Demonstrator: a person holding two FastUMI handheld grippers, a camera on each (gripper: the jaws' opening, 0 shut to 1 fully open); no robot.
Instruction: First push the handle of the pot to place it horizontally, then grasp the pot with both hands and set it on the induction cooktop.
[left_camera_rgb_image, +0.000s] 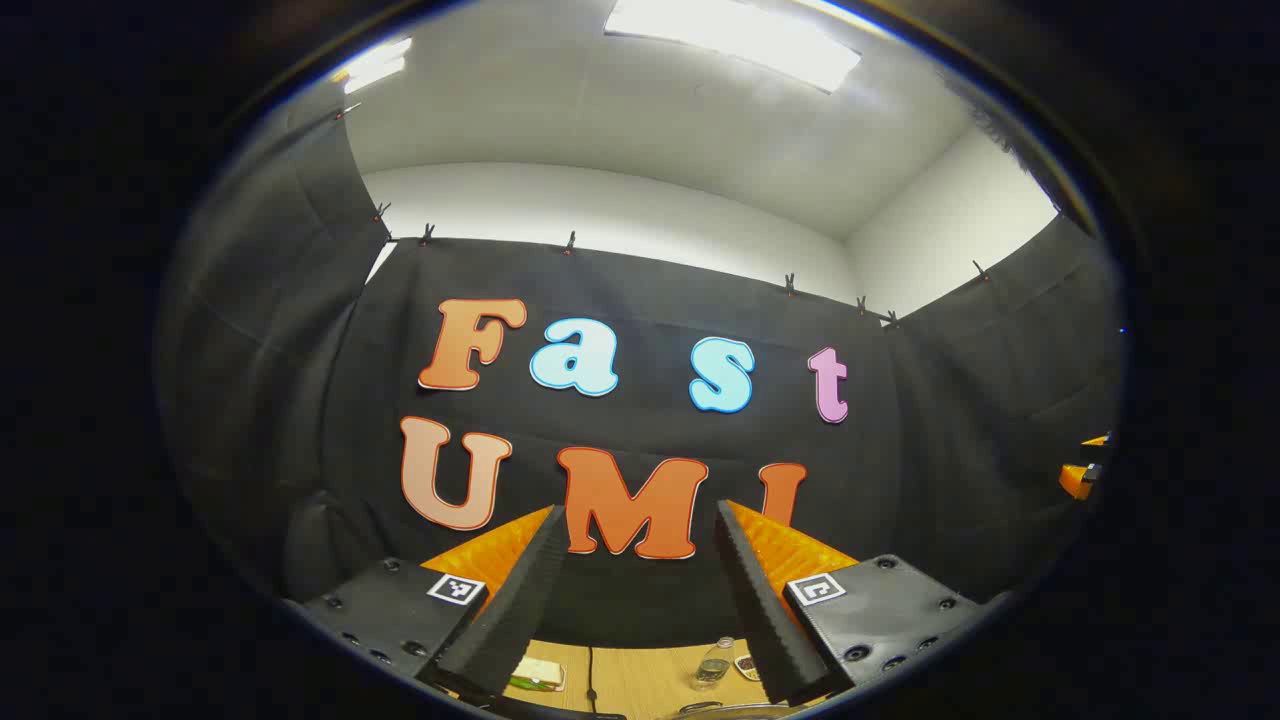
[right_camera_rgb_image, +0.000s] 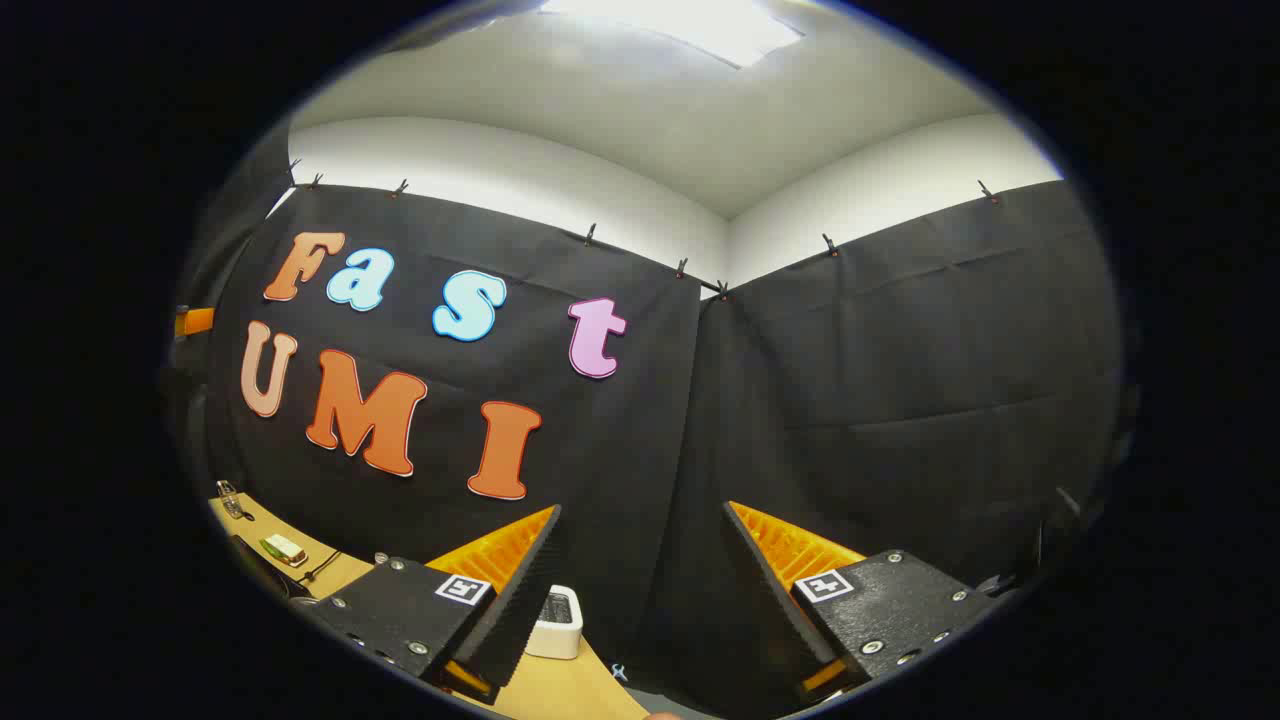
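Both grippers are raised and point at the booth's black wall. In the left gripper view my left gripper (left_camera_rgb_image: 640, 510) is open, with nothing between its fingers. Low in that view a strip of the wooden table (left_camera_rgb_image: 630, 680) shows, and at the very bottom edge lies a curved metal rim (left_camera_rgb_image: 730, 709); I cannot tell whether it is the pot. In the right gripper view my right gripper (right_camera_rgb_image: 642, 508) is open too and holds nothing. An orange part at that view's left edge looks like the other gripper (right_camera_rgb_image: 195, 320).
On the table in the left gripper view stand a clear bottle (left_camera_rgb_image: 712, 665), a green and white object (left_camera_rgb_image: 535, 676) and a thin cable (left_camera_rgb_image: 590, 680). In the right gripper view a white box (right_camera_rgb_image: 555, 620) sits by the left finger on the table (right_camera_rgb_image: 560, 692), with a small bottle (right_camera_rgb_image: 228, 497) farther left.
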